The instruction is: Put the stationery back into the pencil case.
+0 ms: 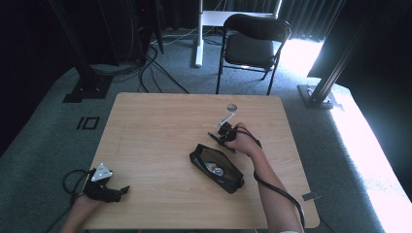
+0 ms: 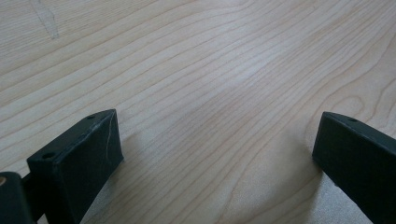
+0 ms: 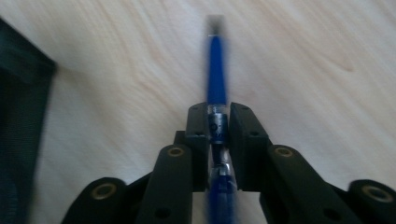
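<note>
Looks like lab or test room, not home. Wooden table [image 1: 160,121] alone in middle of frame on grey carpet [image 1: 43,141]. Black metal stands [image 1: 82,73] at upper left and upper right. Loose cables [image 1: 150,65] on floor at top. Black folding chair [image 1: 250,43] at top centre. Dark curtains [image 1: 311,14] behind, bright light at right.

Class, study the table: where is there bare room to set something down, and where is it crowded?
The table is bare across its far left, from the far edge down to the left tongs. Another free strip runs along the right edge. It is crowded at middle right, where the open black pouch lies beside the right tongs gripping a blue pen.
</note>
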The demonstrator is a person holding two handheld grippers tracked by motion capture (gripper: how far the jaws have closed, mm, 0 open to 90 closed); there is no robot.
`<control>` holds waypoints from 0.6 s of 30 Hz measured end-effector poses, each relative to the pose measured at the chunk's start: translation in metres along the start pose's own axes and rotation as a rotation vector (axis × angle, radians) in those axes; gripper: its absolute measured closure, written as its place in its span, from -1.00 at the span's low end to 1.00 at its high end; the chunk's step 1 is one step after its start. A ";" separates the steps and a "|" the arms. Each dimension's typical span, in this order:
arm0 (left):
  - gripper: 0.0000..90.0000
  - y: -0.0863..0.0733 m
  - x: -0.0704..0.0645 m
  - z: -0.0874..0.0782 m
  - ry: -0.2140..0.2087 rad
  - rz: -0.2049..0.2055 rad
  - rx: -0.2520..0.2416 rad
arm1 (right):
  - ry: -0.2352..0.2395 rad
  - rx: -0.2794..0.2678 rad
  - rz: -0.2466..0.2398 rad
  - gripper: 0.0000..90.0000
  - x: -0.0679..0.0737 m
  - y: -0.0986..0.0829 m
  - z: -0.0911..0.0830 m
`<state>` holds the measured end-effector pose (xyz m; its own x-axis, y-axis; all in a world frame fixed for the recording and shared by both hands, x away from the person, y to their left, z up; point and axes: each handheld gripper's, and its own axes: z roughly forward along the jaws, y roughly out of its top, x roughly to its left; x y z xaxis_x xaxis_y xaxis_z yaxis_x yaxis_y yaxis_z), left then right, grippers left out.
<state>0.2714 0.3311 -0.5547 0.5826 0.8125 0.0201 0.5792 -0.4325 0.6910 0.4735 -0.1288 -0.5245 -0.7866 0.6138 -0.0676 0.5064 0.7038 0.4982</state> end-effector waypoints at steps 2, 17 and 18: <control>-0.97 0.000 0.000 0.000 0.000 0.000 0.000 | -0.001 0.000 0.013 0.75 0.003 0.000 0.000; -0.97 0.000 0.000 0.000 0.000 0.000 0.000 | 0.020 -0.025 0.099 0.76 0.004 -0.006 -0.012; -0.97 0.000 0.000 0.000 0.000 0.000 0.000 | 0.027 -0.017 0.101 0.76 0.003 -0.006 -0.015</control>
<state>0.2714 0.3311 -0.5547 0.5827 0.8124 0.0201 0.5792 -0.4325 0.6910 0.4628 -0.1365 -0.5150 -0.7410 0.6715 0.0075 0.5782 0.6323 0.5156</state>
